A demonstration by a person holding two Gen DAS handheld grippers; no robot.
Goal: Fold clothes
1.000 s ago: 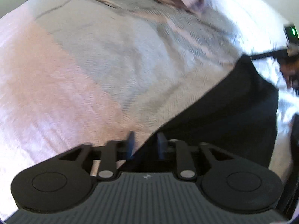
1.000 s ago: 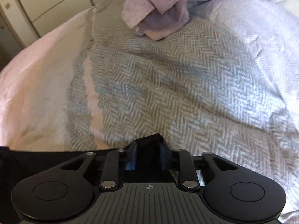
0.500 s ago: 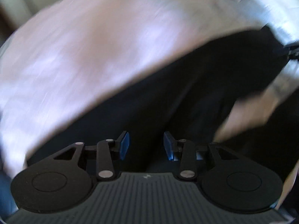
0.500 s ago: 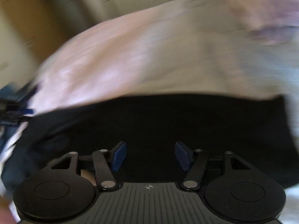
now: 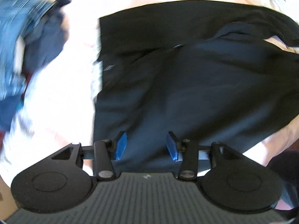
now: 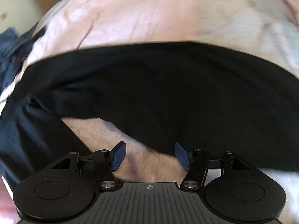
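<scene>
One dark garment (image 5: 186, 85) lies spread across the pale bed cover (image 6: 142, 18), its straight edge running crosswise in the right wrist view and one fold of cloth doubled over itself in the left wrist view. The left gripper (image 5: 146, 145) hangs directly above the dark cloth with its jaws opening and nothing pinched between the blue pads (image 5: 120, 145); the fabric shows behind them, not in them. The right gripper (image 6: 149, 155) stands released as well, its jaws apart over a bare patch of bed cover just beside the garment's near edge, with no cloth between the pads. A heap of blue clothing (image 5: 22, 56) sits at the left of the left wrist view, well apart from the dark piece and blurred, so what it holds cannot be made out. Judged from how things lie, the dark garment has been laid down and at most partly folded: its outline is uneven, and a loose flap (image 6: 37, 123) trails off at the left. Squaring it up, and working through the blue heap, appear to remain.
</scene>
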